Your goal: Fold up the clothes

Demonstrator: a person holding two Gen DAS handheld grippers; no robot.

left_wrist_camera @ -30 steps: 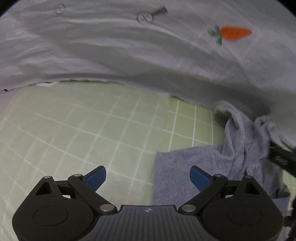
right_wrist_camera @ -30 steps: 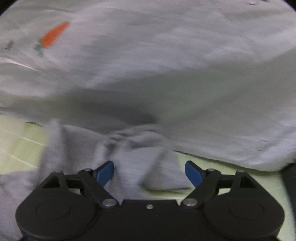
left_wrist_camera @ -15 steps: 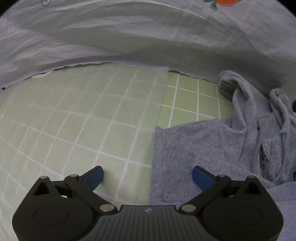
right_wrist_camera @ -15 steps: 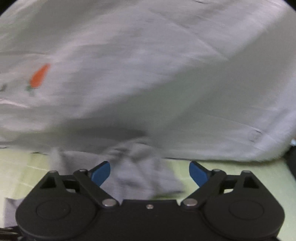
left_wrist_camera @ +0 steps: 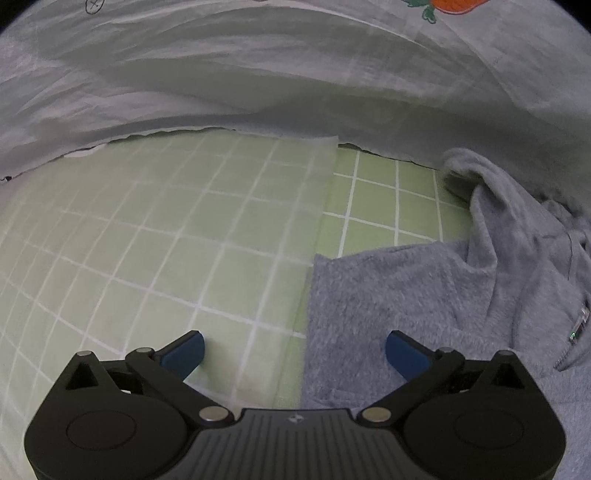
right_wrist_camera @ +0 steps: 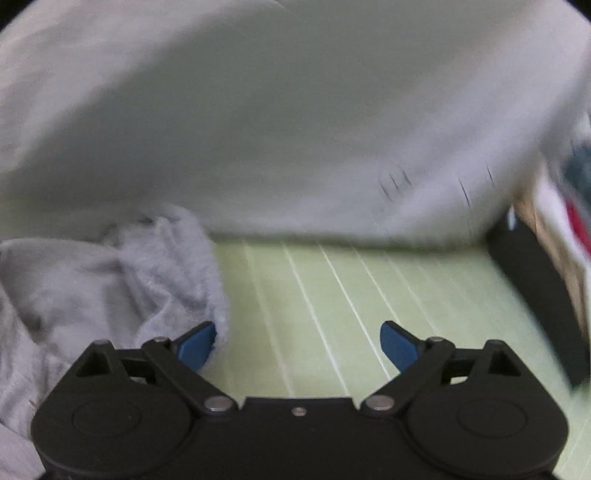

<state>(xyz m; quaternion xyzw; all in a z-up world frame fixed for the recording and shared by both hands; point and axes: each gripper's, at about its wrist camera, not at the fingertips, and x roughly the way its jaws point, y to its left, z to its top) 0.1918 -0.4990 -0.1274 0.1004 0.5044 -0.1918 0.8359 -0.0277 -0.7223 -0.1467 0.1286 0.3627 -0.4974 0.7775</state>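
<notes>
A grey fleece zip hoodie [left_wrist_camera: 424, 291] lies on the green gridded mat [left_wrist_camera: 155, 236], its hood bunched toward the white sheet. My left gripper [left_wrist_camera: 293, 350] is open and empty, low over the mat with the hoodie's left edge between its blue pads. In the right wrist view the hoodie [right_wrist_camera: 122, 273] lies crumpled at the left. My right gripper [right_wrist_camera: 297, 341] is open and empty, its left pad at the hoodie's edge, the rest over bare mat [right_wrist_camera: 332, 295].
A white sheet with a carrot print [left_wrist_camera: 454, 5] rises behind the mat [left_wrist_camera: 258, 74] and fills the back of the right wrist view [right_wrist_camera: 295, 129]. A dark object [right_wrist_camera: 543, 295] and blurred coloured items stand at the right edge.
The left gripper has drawn back slightly, showing more flat hoodie. The right gripper has swung right, off the hoodie, so bare mat now lies between its pads.
</notes>
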